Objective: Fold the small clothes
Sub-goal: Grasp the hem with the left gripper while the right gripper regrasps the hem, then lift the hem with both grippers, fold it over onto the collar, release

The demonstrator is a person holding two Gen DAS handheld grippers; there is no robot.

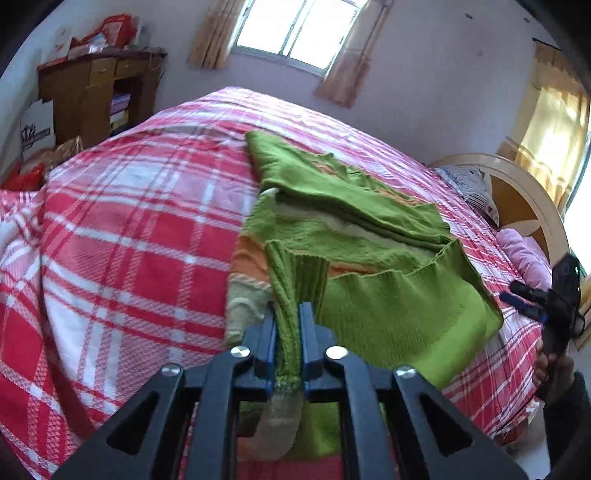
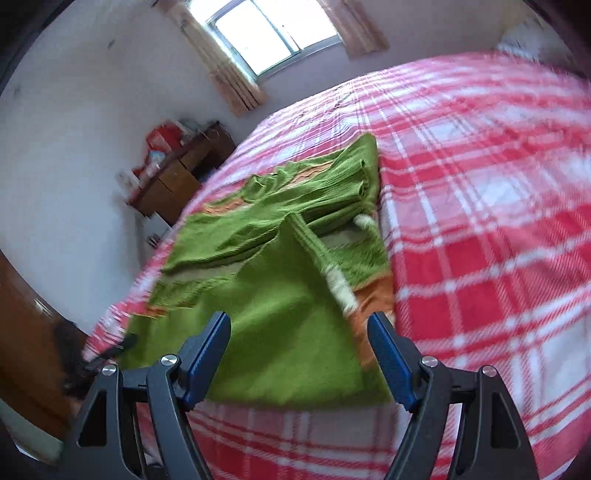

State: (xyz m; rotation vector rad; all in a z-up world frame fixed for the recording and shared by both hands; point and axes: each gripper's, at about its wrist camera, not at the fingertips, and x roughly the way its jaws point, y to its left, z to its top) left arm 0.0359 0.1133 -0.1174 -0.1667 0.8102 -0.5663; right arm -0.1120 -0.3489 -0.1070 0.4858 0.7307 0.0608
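The green sweater (image 1: pixel 354 229) lies on the bed (image 1: pixel 122 229), partly folded, its body spread toward the window (image 1: pixel 295 29) and its hem hanging near the bed's edge. The step in hand looks like folding a sleeve or side strip across the body. To do it well, I would carry the pinched strip up and over in 1 smooth arc, keep it taut so it does not twist, and lay it flat along the body so the edges line up before letting go.

The left tongs (image 1: pixel 288 314) are closed tight on a ribbed green strip of the sweater, which runs between the 2 blue pads and lifts off the bed. The right tongs (image 2: pixel 299 325) stand wide open just above the sweater's near end, holding nothing; whether a pad brushes the knit I cannot tell, as that view is blurred. They could pin the body down while the strip goes over.
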